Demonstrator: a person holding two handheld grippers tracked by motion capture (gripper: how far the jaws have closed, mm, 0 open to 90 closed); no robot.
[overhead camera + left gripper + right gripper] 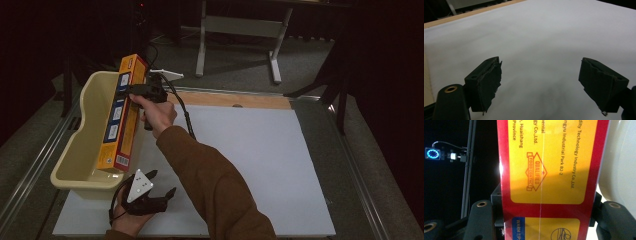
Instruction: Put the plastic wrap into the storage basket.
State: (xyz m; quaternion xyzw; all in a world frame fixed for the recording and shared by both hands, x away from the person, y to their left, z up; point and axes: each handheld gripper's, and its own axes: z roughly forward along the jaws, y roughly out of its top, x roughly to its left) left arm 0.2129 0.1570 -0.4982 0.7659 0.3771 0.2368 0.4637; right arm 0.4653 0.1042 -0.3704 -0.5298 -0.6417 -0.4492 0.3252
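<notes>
- Right gripper [136, 91]: held by an arm stretched forward and to the left, jaws pinching one long yellow-and-red box [121, 116] that stands tilted over the right wall of one cream tub [75, 172].
- Left gripper [162, 183]: resting low near the white mat [260, 165], jaws spread, nothing between them.
- Right gripper view: box label print "QUALIFIED", unreadable from the high view.
</notes>
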